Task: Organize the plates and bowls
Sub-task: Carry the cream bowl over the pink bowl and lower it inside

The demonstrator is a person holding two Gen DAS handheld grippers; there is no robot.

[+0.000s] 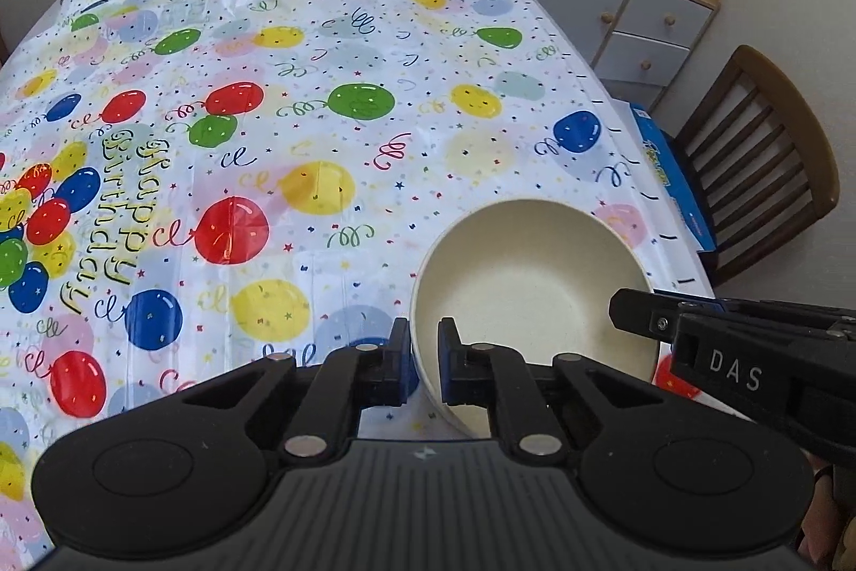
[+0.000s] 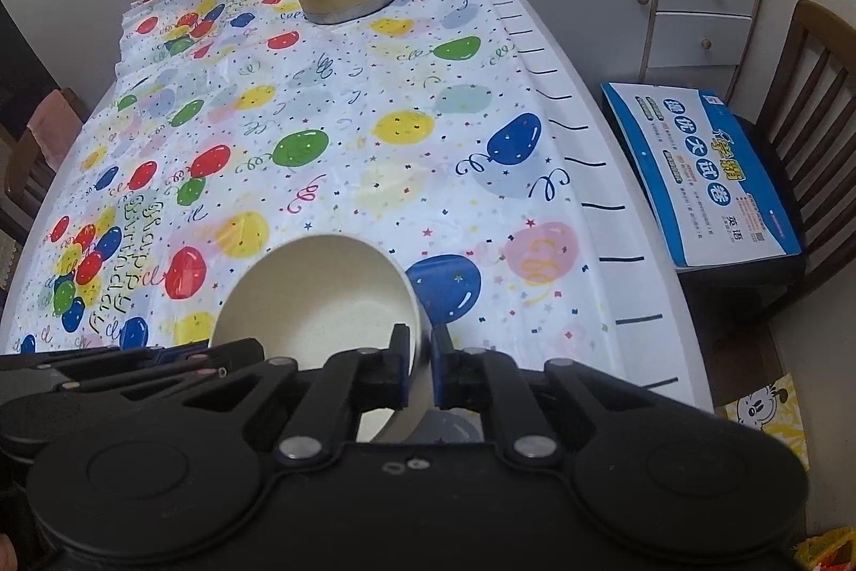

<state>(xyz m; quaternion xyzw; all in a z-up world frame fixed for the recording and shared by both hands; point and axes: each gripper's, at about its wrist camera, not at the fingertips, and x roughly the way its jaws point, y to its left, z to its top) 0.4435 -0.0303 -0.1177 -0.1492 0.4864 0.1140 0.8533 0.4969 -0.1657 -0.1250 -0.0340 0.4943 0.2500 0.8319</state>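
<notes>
Both jaws on bowl [image 1: 529, 282] rim, table edge [image 2: 615, 207] near

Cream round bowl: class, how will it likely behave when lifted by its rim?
The cream round bowl looks stiff: its thin wall keeps shape under both grips. Its matte surface probably resists slipping. The left gripper and right gripper pinch opposite rims, so tipping seems unlikely.

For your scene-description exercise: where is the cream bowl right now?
The cream bowl sits at the table's near right edge, its rim pinched by the left tool and right tool.
</notes>
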